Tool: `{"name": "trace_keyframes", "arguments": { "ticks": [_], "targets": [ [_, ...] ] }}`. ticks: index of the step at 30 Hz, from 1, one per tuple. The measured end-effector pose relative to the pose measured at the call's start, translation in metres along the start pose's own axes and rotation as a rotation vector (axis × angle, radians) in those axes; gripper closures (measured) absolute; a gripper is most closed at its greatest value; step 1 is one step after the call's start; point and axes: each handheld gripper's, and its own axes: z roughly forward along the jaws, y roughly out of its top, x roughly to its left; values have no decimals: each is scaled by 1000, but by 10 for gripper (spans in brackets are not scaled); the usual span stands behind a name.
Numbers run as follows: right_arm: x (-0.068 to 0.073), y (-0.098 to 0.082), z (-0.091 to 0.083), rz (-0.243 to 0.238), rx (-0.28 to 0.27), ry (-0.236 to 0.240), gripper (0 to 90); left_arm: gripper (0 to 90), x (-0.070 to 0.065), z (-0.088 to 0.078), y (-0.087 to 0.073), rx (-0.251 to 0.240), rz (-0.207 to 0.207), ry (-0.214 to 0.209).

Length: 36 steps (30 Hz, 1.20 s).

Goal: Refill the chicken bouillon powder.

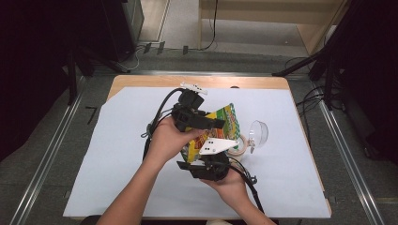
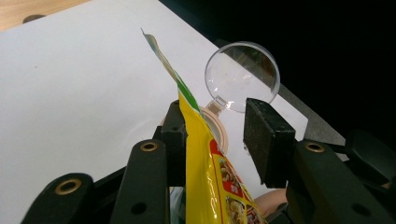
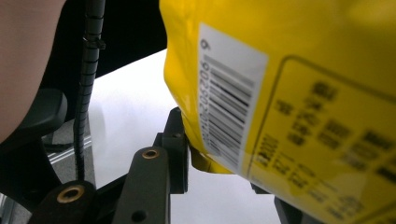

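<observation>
A yellow and green snack bag (image 1: 225, 119) is held up above the white sheet between both grippers. In the left gripper view the bag (image 2: 201, 154) stands edge-on against one pad, with a clear gap to the other pad (image 2: 266, 137), so my left gripper (image 2: 222, 135) is open around it. The left gripper (image 1: 213, 123) reaches the bag from the left. My right gripper (image 1: 207, 157) comes from below. Its view shows the bag's barcode side (image 3: 289, 70), whose lower corner presses on one pad (image 3: 180, 149) and hides the other jaw. The right gripper (image 3: 229, 172) is shut on the bag.
A clear plastic stemmed glass (image 1: 258, 133) lies on its side right of the bag, also seen beyond the left jaws as the clear glass (image 2: 243, 74). A beige tape roll (image 1: 240, 146) lies beside it. A white sheet (image 1: 117, 154) covers the wooden table (image 1: 141, 80).
</observation>
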Motion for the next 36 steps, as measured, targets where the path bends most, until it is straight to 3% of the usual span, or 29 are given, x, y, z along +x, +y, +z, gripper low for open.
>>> {"name": "trace_keyframes", "arguments": {
  "ticks": [20,36],
  "targets": [
    [-2,-4,2,11,-5,1,680,621,-10,1,0,1,29,13],
    [-2,-7,4,18,-7,-3,687,633,-13,2,0,12,30,14]
  ]
}}
